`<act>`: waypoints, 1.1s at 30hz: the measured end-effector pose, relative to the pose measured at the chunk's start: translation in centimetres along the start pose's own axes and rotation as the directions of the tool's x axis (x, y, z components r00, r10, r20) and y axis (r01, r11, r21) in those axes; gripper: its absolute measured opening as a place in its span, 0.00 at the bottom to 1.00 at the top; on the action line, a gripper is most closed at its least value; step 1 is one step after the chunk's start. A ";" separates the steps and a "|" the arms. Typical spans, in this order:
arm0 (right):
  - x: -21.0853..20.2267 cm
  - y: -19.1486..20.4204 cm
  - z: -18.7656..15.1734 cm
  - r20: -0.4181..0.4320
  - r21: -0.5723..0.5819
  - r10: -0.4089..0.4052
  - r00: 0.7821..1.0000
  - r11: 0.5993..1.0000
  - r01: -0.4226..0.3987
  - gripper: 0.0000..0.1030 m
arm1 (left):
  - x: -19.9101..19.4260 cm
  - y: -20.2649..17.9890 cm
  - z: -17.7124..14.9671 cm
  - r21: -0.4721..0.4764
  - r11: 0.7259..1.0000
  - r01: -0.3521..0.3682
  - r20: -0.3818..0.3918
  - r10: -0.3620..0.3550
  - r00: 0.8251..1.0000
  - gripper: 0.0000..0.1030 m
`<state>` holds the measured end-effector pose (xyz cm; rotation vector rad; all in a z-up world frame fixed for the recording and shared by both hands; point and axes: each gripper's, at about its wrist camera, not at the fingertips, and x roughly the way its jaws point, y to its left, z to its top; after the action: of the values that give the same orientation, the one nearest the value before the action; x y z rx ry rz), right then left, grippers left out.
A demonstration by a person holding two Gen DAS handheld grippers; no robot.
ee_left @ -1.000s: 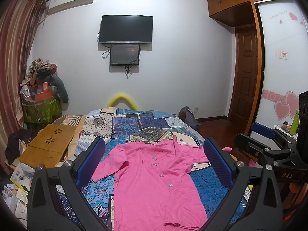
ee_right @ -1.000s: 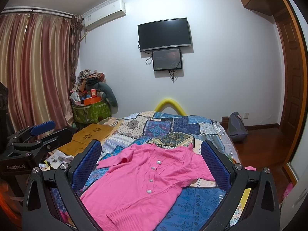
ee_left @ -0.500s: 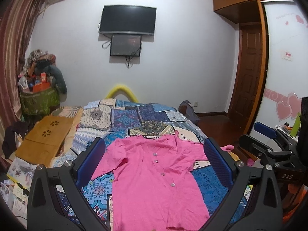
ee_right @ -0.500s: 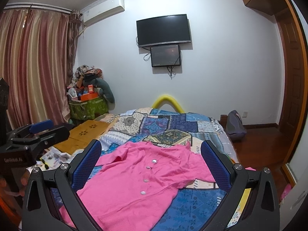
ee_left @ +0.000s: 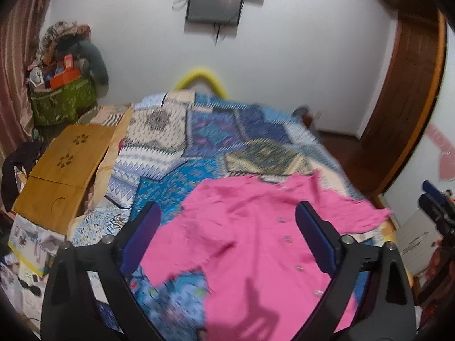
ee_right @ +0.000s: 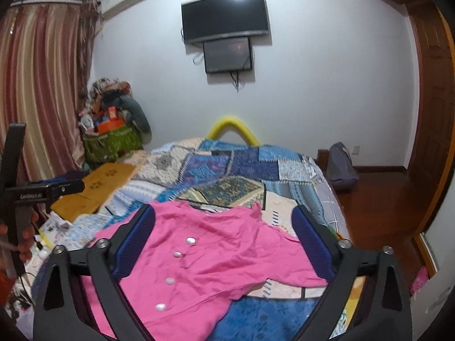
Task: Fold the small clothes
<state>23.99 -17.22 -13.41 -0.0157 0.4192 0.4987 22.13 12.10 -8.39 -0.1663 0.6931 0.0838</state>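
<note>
A pink buttoned cardigan lies spread flat, front up, on the patchwork bedspread; it also shows in the right wrist view. My left gripper is open and empty, hovering above the cardigan's left sleeve and chest. My right gripper is open and empty, above the cardigan's upper body and right sleeve. The other gripper shows at the right edge of the left wrist view and at the left edge of the right wrist view.
A wooden lap desk lies at the bed's left side, over boxes and papers. A green bag piled with items stands by the striped curtain. A grey backpack sits on the wood floor at right. A TV hangs on the far wall.
Both grippers have tilted down and moved closer over the cardigan; the left one has swung toward the left sleeve. The cardigan has not moved. Both jaws stay open.
</note>
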 end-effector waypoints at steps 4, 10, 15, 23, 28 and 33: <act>3.9 -2.2 0.0 -0.082 0.024 0.017 0.996 1.000 -0.015 0.73 | 5.6 1.8 1.4 -0.003 1.000 -0.024 -0.099 0.023 0.995 0.83; 10.2 -5.2 -0.7 -0.213 0.070 0.030 0.977 0.997 -0.016 0.67 | 14.3 2.9 1.9 0.032 0.999 -0.023 -0.249 0.030 0.968 0.76; 15.6 -7.4 -2.0 -0.330 0.095 0.032 0.944 0.996 -0.001 0.62 | 20.3 3.4 1.5 0.038 0.999 -0.001 -0.345 0.014 0.938 0.70; 21.7 -8.8 -3.6 -0.449 0.181 0.158 0.880 0.980 -0.083 0.44 | 24.0 2.2 0.8 0.032 0.991 0.128 -0.408 -0.104 0.907 0.40; 22.9 -7.9 -3.9 -0.484 0.102 0.141 0.864 0.989 -0.105 0.08 | 23.6 1.9 1.4 0.061 0.992 0.110 -0.382 -0.079 0.921 0.08; 23.4 -8.7 -2.6 -0.462 0.082 0.109 0.880 0.993 -0.080 0.05 | 23.5 3.0 2.9 0.110 0.994 -0.009 -0.331 0.045 0.943 0.07</act>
<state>45.60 -14.38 -25.74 -0.0582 0.9135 0.5786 41.57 16.04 -21.70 -0.0678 1.0365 0.0447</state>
